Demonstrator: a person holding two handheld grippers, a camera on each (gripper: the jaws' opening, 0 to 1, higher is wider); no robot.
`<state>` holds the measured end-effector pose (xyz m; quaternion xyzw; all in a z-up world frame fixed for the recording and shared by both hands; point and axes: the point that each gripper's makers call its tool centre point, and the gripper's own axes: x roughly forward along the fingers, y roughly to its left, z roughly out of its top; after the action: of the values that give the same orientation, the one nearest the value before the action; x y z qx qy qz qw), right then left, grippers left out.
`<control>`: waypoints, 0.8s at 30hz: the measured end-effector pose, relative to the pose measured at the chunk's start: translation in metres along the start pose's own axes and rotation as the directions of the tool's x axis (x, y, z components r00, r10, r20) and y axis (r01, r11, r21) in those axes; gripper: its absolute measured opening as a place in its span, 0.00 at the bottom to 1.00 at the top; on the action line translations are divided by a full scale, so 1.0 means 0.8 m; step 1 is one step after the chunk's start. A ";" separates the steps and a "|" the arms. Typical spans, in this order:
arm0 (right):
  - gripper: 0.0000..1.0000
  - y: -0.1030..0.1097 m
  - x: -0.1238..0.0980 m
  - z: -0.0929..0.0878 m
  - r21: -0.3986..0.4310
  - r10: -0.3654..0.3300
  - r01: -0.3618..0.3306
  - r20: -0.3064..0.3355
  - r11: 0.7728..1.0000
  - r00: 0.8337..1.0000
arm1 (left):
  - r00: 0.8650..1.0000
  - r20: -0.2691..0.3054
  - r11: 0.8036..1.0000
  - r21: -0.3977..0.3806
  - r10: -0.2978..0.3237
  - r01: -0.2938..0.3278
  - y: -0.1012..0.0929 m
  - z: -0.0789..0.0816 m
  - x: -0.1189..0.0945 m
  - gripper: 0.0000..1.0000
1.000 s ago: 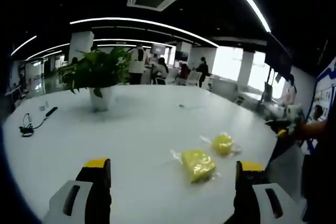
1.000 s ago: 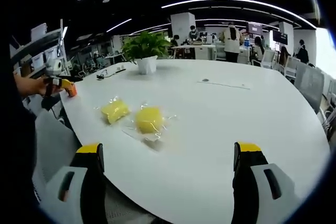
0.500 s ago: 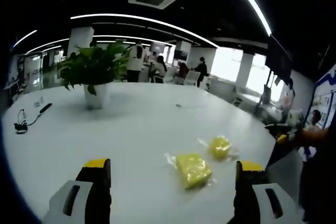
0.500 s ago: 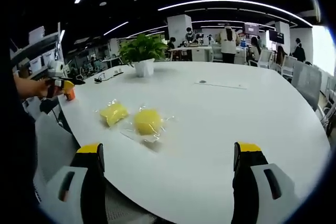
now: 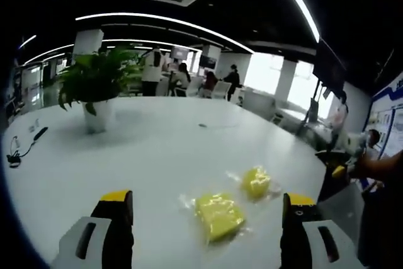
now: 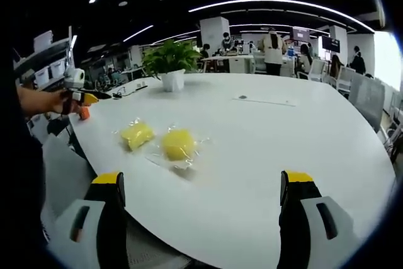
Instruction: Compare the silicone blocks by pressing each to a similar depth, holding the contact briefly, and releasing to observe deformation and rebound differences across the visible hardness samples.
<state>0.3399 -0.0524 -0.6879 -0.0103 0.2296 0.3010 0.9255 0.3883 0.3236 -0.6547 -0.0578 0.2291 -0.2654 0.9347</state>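
On white table [image 5: 157, 155], silicone blocks [image 5: 218, 216] nearer left jaws

My white table [image 6: 302, 137] carries 2 yellow silicone blocks [image 6: 178, 143] in clear wrap, a potted plant [image 6: 171, 67] and a black cable [image 5: 14, 155].

Left gripper [image 5: 201, 209] — 2 black, yellow-tipped jaws on grey bodies.

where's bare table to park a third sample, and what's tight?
Free: the broad white table stretch right of the round yellow block, out to the thin flat strip, and the span between the blocks and the potted plant. Tight: the square yellow block and the round one lie close together in crinkled wrap near the left edge.
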 end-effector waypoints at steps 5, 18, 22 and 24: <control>0.96 0.000 0.004 -0.001 0.007 -0.002 0.002 0.003 1.000 1.000 | 1.000 -0.004 1.000 0.010 -0.015 0.015 -0.004 0.012 0.021 1.00; 0.96 -0.004 -0.004 -0.005 0.030 -0.022 0.022 0.005 0.999 1.000 | 0.998 -0.013 0.998 -0.028 -0.058 0.058 -0.014 0.039 0.080 1.00; 0.96 -0.006 -0.007 -0.007 0.033 -0.029 0.028 0.001 0.999 1.000 | 0.997 -0.022 0.997 -0.013 -0.078 0.078 -0.021 0.049 0.099 1.00; 0.96 -0.007 -0.007 -0.009 0.038 -0.033 0.032 0.002 0.999 0.999 | 0.996 -0.026 0.996 -0.008 -0.089 0.089 -0.026 0.053 0.108 1.00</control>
<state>0.3361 -0.0612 -0.6923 0.0038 0.2337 0.2815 0.9306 0.4634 0.2604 -0.6470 -0.0674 0.2395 -0.3067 0.9187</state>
